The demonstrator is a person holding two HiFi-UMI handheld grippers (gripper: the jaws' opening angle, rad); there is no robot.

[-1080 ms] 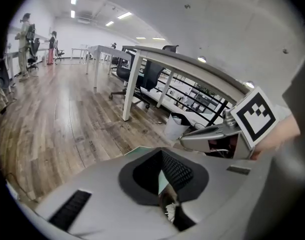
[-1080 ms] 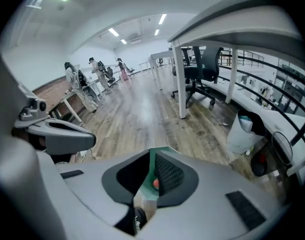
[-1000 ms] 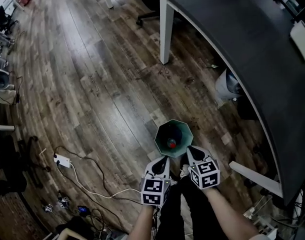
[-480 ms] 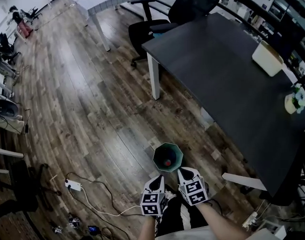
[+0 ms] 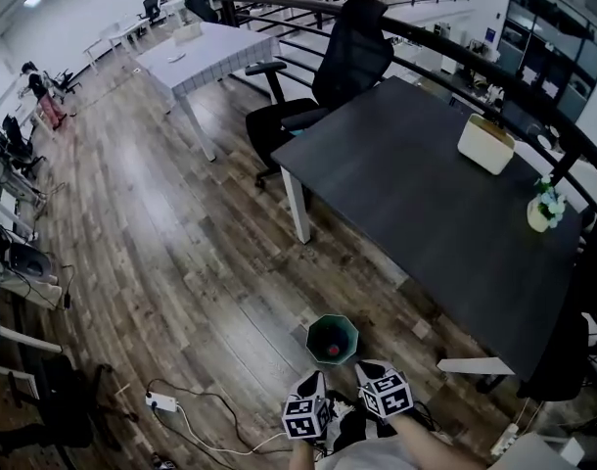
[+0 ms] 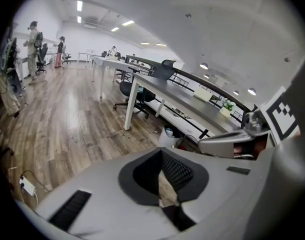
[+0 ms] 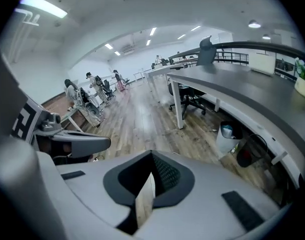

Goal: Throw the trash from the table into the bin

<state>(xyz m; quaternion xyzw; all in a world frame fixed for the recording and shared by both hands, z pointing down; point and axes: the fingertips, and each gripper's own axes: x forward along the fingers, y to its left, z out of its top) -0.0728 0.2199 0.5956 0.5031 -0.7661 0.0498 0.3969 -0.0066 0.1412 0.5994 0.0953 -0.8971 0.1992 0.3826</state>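
Table [image 5: 426, 194]: no trash seen, only box [image 5: 486, 143] & plant [image 5: 543, 209]. Bin [image 5: 314, 333] on floor nearby. L gripper [image 5: 315, 380] & R gripper [image 5: 363, 367] clenched, empty. Red trash [image 5: 331, 350] in bin. Task prob. done.

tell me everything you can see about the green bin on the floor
The green bin is small and dark green, with an eight-sided rim and an open top, no lid in sight. It looks like plastic, though that is hard to tell from above. It stands upright on the wooden floor, just off the edge of the dark table, apart from its legs. One small red thing lies at its bottom; the rest of the inside looks dark.
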